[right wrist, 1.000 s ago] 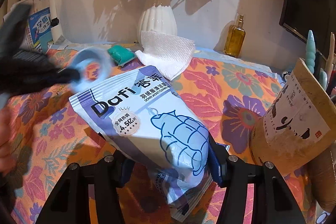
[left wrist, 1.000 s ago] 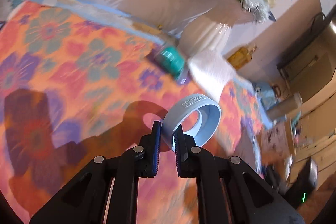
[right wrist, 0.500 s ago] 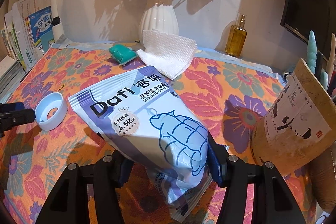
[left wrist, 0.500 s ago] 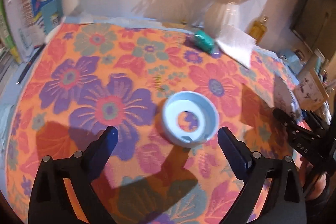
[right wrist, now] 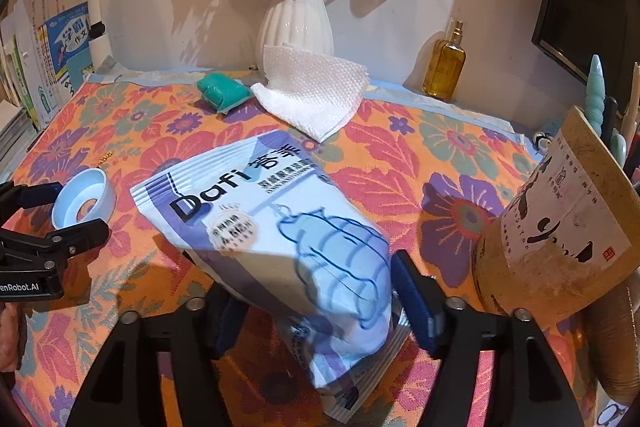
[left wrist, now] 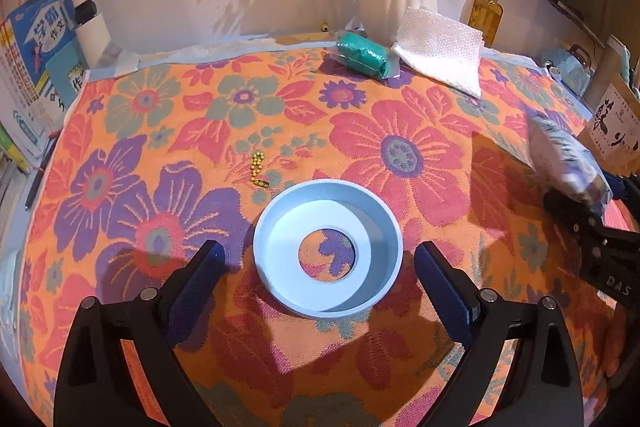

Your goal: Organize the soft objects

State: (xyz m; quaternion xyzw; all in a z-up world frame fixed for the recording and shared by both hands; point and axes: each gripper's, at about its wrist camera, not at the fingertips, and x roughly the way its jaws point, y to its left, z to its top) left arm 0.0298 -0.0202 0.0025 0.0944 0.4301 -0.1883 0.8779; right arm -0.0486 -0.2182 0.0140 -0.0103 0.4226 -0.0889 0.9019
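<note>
A pale blue ring-shaped holder [left wrist: 328, 251] lies flat on the floral cloth, just ahead of my left gripper [left wrist: 320, 291], which is open and empty around its near side. It also shows in the right wrist view [right wrist: 82, 199]. My right gripper [right wrist: 316, 303] is shut on a soft white and blue "Dafi" wipes pack [right wrist: 272, 227], held tilted above the cloth. The pack's edge shows at the right of the left wrist view [left wrist: 568, 163]. A folded white paper towel [right wrist: 312, 95] and a green wrapped packet [right wrist: 220, 91] lie near the back.
A white vase with flowers [right wrist: 294, 23] and an amber bottle [right wrist: 444, 67] stand at the back wall. A brown paper tube with pens [right wrist: 560, 219] stands at the right. Books [left wrist: 36, 67] lean at the left. A small yellow bead chain [left wrist: 258, 169] lies behind the ring.
My left gripper let go of the blue ring, which now lies flat on the cloth, and opened wide. The right gripper has kept its hold on the pack, shifting slightly.
</note>
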